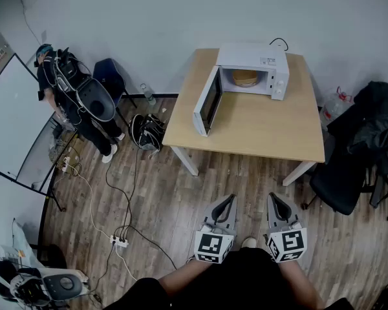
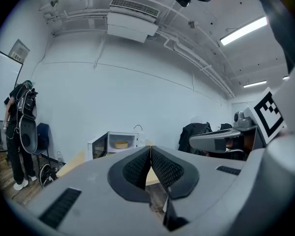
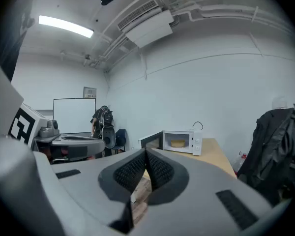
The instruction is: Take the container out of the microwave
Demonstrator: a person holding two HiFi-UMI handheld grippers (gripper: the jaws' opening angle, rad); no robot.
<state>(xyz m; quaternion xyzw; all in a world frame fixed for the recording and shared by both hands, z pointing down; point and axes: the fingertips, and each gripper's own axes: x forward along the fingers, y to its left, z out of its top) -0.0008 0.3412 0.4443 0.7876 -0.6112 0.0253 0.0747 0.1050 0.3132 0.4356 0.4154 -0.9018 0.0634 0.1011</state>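
Jaws of the grey left gripper (image 1: 227, 200), nearest, meet with nothing between them; the grey right gripper (image 1: 279, 198) beside it is likewise closed and empty; beyond, well apart from both, stands a light wooden table (image 1: 258, 131); on its far side a white microwave (image 1: 262, 60) with its door (image 1: 207, 102) swung open; inside sits the round tan container (image 1: 245, 77).

A plain office or lab room: white walls, a wood floor, one table (image 1: 258, 128) carrying a microwave (image 1: 253, 70). Left of the table stand a whiteboard (image 1: 10, 118) and a power strip (image 1: 119, 241) with trailing cables; right of it, an office chair (image 1: 339, 183).
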